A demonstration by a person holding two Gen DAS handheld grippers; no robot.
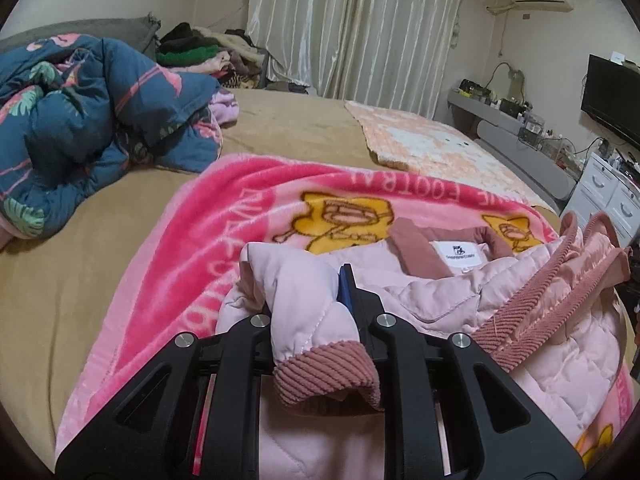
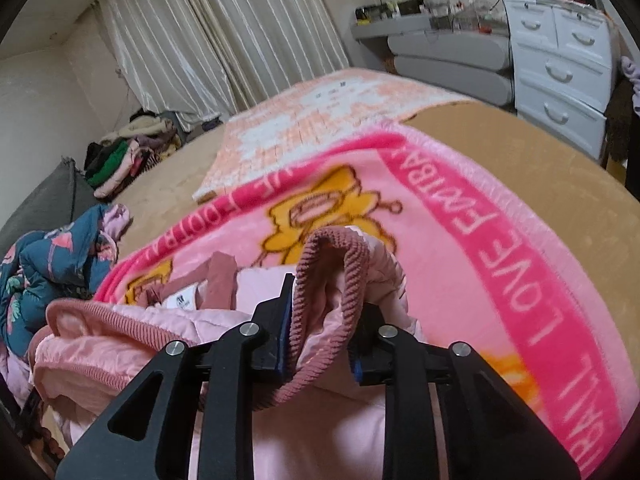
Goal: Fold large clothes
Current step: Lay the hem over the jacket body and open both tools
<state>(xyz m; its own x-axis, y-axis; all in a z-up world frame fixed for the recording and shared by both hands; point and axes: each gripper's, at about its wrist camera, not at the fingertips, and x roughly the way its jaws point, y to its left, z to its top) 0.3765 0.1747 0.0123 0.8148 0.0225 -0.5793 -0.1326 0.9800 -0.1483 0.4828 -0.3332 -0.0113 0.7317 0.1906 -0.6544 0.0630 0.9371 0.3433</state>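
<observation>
Left wrist: my left gripper (image 1: 320, 300) pinches the jacket (image 1: 460, 300) cuff (image 1: 326, 376) (ribbed); right gripper (image 2: 320, 320) pinches its other cuff (image 2: 332, 264).

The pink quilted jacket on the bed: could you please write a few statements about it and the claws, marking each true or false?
1. The left claw is shut on a ribbed cuff of the pink quilted jacket. True.
2. The right claw is empty. False: it grips ribbed trim.
3. The jacket lies on a pink cartoon blanket. True.
4. The curtains are open. False: they are drawn.
</observation>
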